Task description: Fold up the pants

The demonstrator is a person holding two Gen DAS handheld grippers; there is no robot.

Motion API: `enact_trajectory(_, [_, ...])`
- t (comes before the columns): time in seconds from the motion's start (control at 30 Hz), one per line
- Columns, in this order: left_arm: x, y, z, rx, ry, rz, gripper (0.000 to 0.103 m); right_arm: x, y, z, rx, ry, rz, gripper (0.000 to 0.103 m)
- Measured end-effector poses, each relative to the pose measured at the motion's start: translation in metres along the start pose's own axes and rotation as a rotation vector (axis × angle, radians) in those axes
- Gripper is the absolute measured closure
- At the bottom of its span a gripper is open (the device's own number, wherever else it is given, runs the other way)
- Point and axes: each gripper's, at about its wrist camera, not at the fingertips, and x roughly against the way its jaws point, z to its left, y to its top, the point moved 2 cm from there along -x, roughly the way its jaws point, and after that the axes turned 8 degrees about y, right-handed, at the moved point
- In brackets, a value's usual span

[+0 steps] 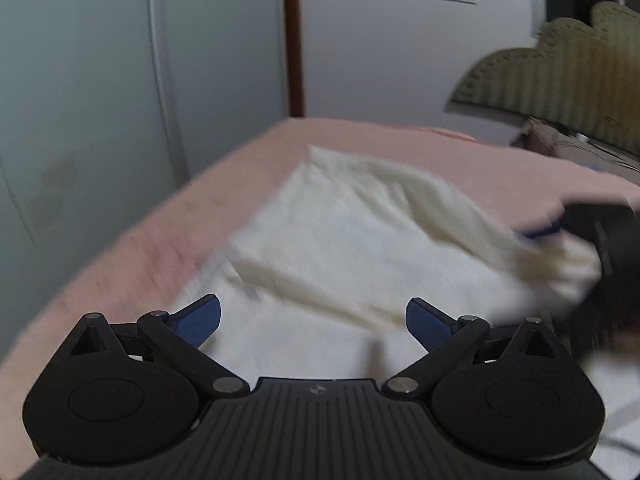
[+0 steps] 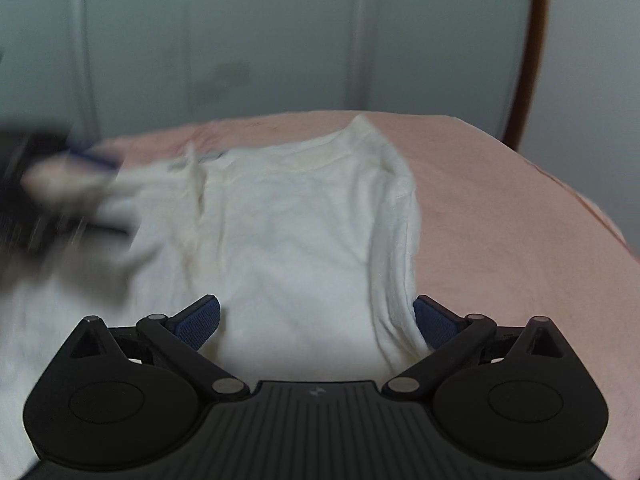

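Observation:
White pants [image 1: 340, 240] lie spread on a pink bed [image 1: 120, 248]. My left gripper [image 1: 314, 318] is open just above the near part of the cloth, nothing between its blue pads. The right gripper shows blurred at the right edge of the left wrist view [image 1: 600, 240], with raised white cloth bunched against it. In the right wrist view the pants [image 2: 300, 220] lie ahead, one folded edge running down to the right finger [image 2: 436, 322]. My right gripper [image 2: 316, 320] is open over the cloth. The left gripper appears blurred at the left [image 2: 40, 184].
The pink bed [image 2: 500, 220] drops off at its far and right edges. Pale wardrobe doors [image 1: 120, 80] stand behind it, with a brown door frame [image 1: 294, 40]. An olive padded headboard [image 1: 560, 68] is at the right.

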Motion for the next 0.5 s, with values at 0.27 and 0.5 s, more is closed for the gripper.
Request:
enact_trajectory(0.27, [-0.07, 0.101, -0.029, 0.016, -0.08, 0.115, 0.009, -0.002, -0.02, 0.004, 0.016, 0.007, -0.025, 0.0])
enact_trajectory(0.5, [-0.141, 0.133, -0.054, 0.1, -0.085, 0.315, 0.025, -0.005, -0.031, 0.012, 0.038, 0.002, -0.048, 0.0])
